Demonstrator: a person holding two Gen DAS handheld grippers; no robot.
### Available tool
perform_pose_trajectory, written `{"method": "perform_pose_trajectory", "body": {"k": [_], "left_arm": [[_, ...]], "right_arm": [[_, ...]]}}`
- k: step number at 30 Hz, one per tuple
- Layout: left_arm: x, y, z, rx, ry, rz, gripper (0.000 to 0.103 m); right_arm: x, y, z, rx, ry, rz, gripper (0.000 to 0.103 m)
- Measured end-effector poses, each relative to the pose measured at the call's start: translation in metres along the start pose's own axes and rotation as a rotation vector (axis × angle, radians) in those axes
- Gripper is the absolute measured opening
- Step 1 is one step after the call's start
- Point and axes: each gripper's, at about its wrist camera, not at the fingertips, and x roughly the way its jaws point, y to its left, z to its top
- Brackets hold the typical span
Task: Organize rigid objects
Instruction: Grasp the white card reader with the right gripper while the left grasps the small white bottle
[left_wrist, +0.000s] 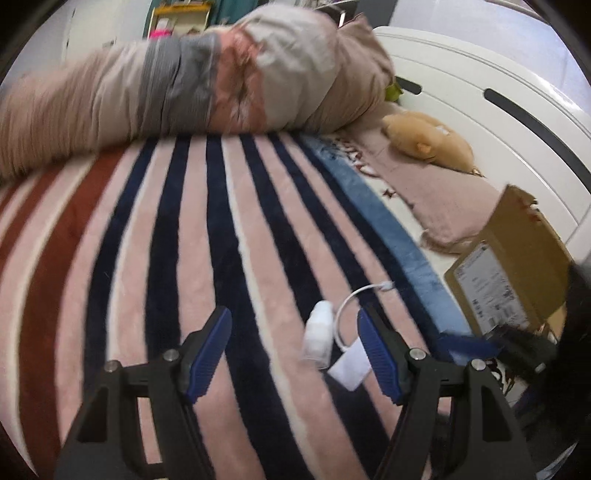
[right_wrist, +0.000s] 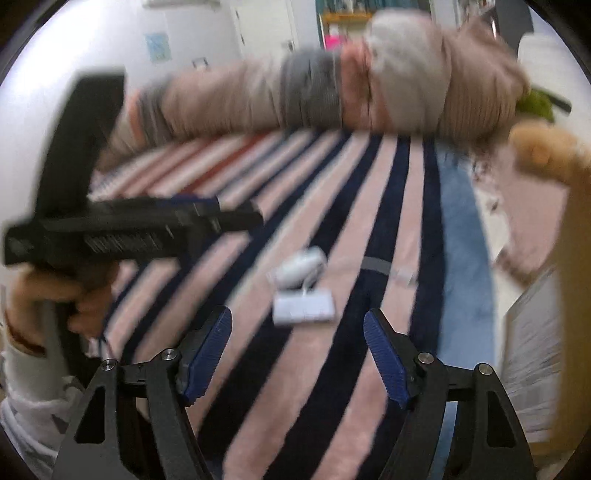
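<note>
A small white bottle-shaped object lies on the striped blanket, with a white cable and a flat white adapter beside it. My left gripper is open just above the blanket, the white items between its fingers toward the right one. In the right wrist view the white object and the adapter lie ahead of my open, empty right gripper. The left gripper's body and the hand holding it show at the left, blurred.
A rolled beige and grey duvet lies across the far side of the bed. A tan plush toy rests on a pink mat by the white headboard. A cardboard box stands at the right edge.
</note>
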Motion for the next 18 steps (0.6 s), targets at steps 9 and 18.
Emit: {"method": "perform_pose_trajectory", "body": {"k": [9,18], "left_arm": [[0.036,0.008,-0.008,-0.033,0.052,-0.012,0.068],[0.042,0.0,-0.009,-0.013,0.068,-0.064,0.063]], "right_arm": [[0.067,-0.005,-0.004,-0.05,0.047,-0.062,0.071],[0.05,-0.015,-0.01,-0.04,0.037,-0.087,0.051]]}}
